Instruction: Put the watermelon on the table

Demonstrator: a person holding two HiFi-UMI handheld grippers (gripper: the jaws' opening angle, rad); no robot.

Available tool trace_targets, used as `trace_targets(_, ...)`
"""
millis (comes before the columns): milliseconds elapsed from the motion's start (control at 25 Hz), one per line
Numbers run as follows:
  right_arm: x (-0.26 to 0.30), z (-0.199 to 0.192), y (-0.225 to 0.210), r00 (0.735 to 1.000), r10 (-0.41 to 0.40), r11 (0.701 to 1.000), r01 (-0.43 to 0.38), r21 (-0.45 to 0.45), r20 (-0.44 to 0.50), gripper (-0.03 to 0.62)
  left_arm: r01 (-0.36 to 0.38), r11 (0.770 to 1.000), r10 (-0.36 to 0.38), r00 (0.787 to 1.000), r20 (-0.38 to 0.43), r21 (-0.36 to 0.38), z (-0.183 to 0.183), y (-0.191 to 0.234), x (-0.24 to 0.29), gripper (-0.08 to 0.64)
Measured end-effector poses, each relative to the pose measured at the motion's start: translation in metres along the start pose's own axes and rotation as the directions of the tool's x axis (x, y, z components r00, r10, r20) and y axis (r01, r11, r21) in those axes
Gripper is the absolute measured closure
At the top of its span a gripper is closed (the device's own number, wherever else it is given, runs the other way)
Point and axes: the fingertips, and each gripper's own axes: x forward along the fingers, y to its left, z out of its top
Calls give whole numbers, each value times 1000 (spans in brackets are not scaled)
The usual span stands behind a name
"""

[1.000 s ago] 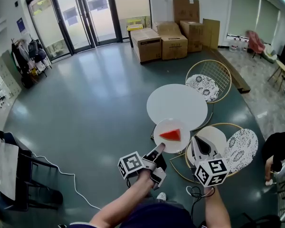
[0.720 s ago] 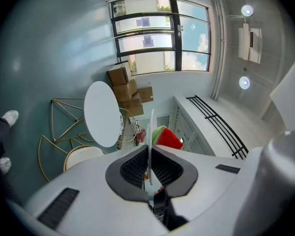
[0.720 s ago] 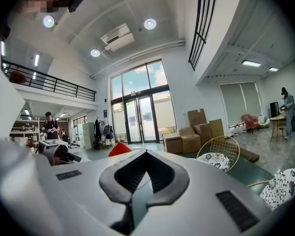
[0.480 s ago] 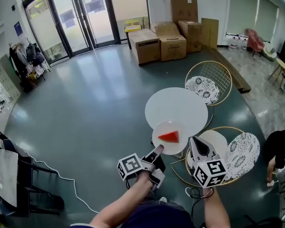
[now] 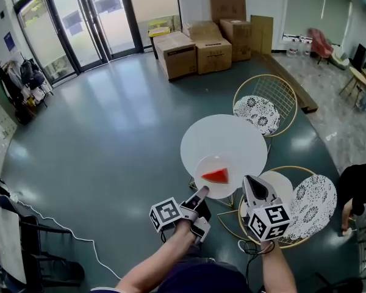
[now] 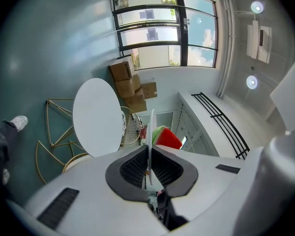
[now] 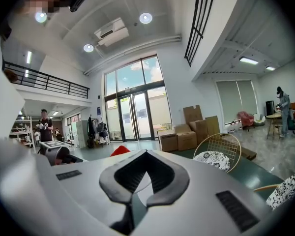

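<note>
Head view: the left gripper [image 5: 202, 192] is clamped on the near rim of a white plate [image 5: 205, 165], which reaches forward from its tips. The watermelon [image 5: 216, 176], a red wedge, lies on the plate just ahead of those tips. Beyond it stands the round white table [image 5: 224, 138]; the plate overlaps the table's near edge, and whether it rests there cannot be told. The right gripper [image 5: 250, 185] hangs just to the right of the plate, apart from it, with a gold wire chair [image 5: 293, 203] under and right of it.

Left gripper view: the jaws are pressed onto the plate [image 6: 151, 127], seen edge-on as a thin white line running out from between the pads. The watermelon [image 6: 167, 138] — red flesh, green rind — sits against the plate's right face, just past the jaw tips. The table [image 6: 96, 117] shows to the left of the jaws.

Right gripper view: the jaws are together with nothing between them. The watermelon's [image 7: 119, 150] red tip peeks up left of them — cardboard boxes [image 7: 187, 132] stand far ahead.
</note>
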Motion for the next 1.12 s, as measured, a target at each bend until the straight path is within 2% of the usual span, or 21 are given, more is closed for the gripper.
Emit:
trace_targets(440, 88, 11, -26, 996, -81, 997, 82, 16, -47, 589, -35, 999, 35, 995, -88, -5, 78, 21, 66, 545)
trace_targets(720, 140, 23, -41, 985, -162, 987, 162, 3, -63, 589, -64, 998, 62, 980, -188, -1, 122, 38, 105, 545)
trace_targets(1120, 176, 22, -67, 970, -226, 974, 228, 9, -85, 589, -85, 996, 79, 952, -296, -7, 142, 56, 154, 545)
